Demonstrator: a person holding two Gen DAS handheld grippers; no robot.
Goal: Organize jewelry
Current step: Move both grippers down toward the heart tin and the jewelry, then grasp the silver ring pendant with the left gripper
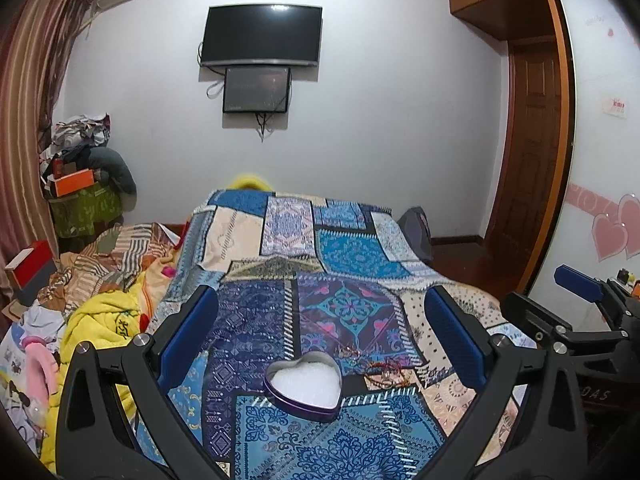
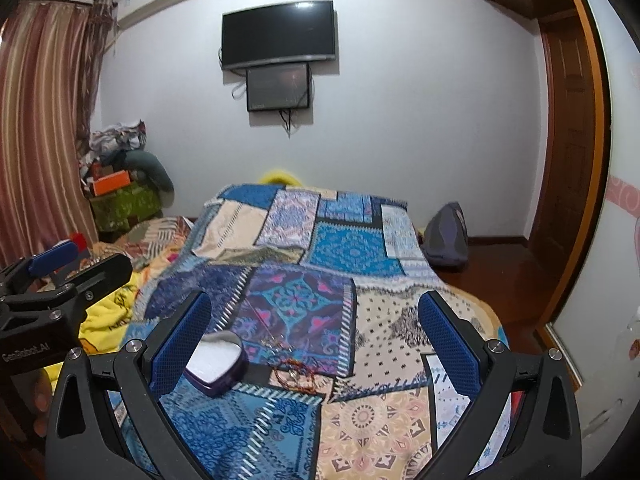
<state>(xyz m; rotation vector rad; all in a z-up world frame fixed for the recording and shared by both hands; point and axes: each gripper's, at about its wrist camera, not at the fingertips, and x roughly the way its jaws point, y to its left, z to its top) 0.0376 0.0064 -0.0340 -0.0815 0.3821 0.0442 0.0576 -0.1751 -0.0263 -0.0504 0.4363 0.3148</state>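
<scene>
A purple heart-shaped tin (image 1: 305, 385) with a white lining lies open on the patchwork bedspread (image 1: 352, 256). It also shows in the right wrist view (image 2: 218, 366). A tangle of red-and-gold jewelry (image 1: 382, 372) lies just right of the tin, with a thin chain (image 1: 352, 350) behind it. The jewelry also shows in the right wrist view (image 2: 298, 374). My left gripper (image 1: 322, 332) is open and empty above the tin. My right gripper (image 2: 314, 328) is open and empty above the jewelry, and also shows at the right of the left wrist view (image 1: 568, 320).
The bedspread covers a bed with a yellow blanket (image 1: 104, 328) and rumpled bedding (image 1: 120, 252) to the left. A grey bag (image 2: 446, 236) sits on the wooden floor at right. Wardrobe and door (image 1: 532, 148) stand at right. A TV (image 1: 262, 34) hangs on the far wall.
</scene>
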